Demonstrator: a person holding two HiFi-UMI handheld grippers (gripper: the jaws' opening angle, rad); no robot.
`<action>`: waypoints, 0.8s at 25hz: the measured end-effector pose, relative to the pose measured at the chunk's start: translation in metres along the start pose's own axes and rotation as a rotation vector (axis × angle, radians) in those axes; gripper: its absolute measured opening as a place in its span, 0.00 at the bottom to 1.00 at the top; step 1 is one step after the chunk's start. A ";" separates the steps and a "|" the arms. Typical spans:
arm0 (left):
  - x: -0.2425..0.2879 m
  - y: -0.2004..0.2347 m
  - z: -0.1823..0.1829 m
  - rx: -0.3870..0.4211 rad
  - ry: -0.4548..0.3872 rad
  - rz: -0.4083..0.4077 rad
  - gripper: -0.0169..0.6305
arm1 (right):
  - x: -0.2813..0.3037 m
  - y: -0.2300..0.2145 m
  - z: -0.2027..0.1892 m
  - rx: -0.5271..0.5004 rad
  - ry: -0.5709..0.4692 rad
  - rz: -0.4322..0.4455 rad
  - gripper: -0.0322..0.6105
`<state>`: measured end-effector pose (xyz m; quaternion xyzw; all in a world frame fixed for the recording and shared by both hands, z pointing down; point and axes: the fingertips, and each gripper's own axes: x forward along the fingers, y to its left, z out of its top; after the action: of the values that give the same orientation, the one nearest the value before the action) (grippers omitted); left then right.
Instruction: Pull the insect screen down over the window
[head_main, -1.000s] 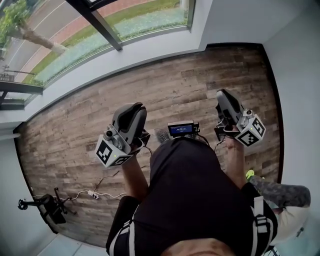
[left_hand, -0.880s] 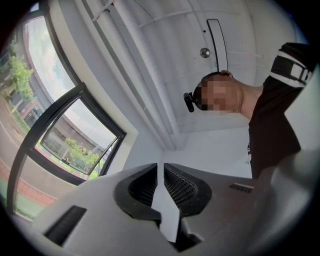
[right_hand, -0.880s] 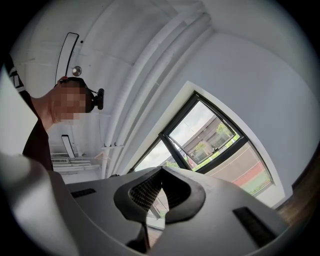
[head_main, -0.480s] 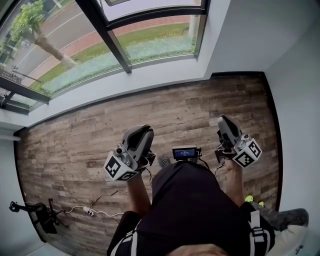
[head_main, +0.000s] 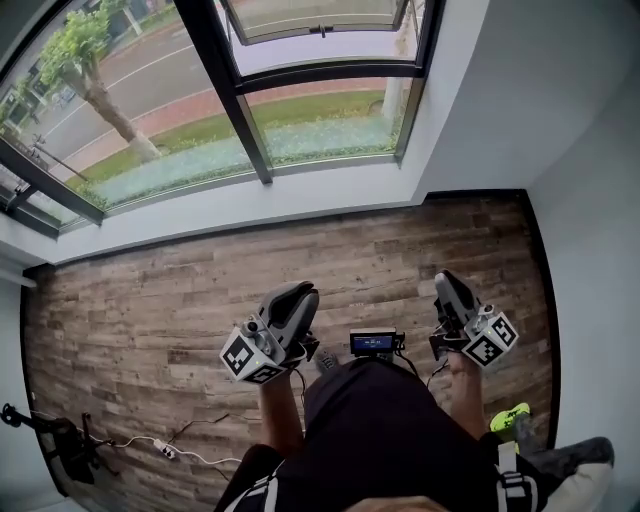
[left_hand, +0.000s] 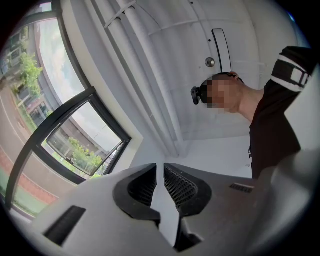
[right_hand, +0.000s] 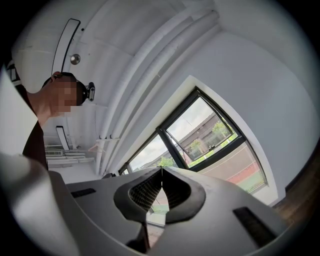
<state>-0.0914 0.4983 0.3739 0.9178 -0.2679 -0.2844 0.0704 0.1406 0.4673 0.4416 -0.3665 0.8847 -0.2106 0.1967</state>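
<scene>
One: Both grippers sit lower in the head view than a second ago, and far more of the window (head_main: 310, 130) has come into it, up to an upper sash that was out of view before.

Two: So is the screen any way down yet?

One: No mesh shows over the glass; the lawn and road outside read clearly through every pane. A small dark catch (head_main: 320, 30) sits on the top rail, and whether it is the insect screen's pull cannot be told.

Two: And what are the hands doing?

One: The left gripper (head_main: 303, 290) has its fingers (left_hand: 182, 187) a narrow slit apart with only wall showing between them. The right gripper (head_main: 446, 278) has its fingers (right_hand: 145, 192) closed tip to tip on nothing. Both hang over the wooden floor (head_main: 150, 290), well short of the sill (head_main: 250, 205).

Two: Then nothing of the task is done.

One: That is the fair judgement. The person stands back from the window with both grippers pointing towards it, and the reaching up, the gripping of the pull and the whole draw downward are left.
</scene>
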 end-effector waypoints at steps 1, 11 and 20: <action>-0.004 0.003 0.000 -0.005 -0.001 0.001 0.10 | 0.003 0.001 -0.002 -0.001 0.005 0.000 0.06; -0.042 0.028 0.015 -0.010 -0.017 0.016 0.10 | 0.041 0.026 -0.029 -0.018 0.048 0.017 0.06; -0.082 0.048 0.035 0.000 -0.014 0.031 0.10 | 0.074 0.052 -0.056 -0.007 0.065 0.019 0.06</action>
<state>-0.1896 0.5017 0.3981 0.9117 -0.2824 -0.2895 0.0729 0.0348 0.4597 0.4475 -0.3517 0.8947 -0.2177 0.1685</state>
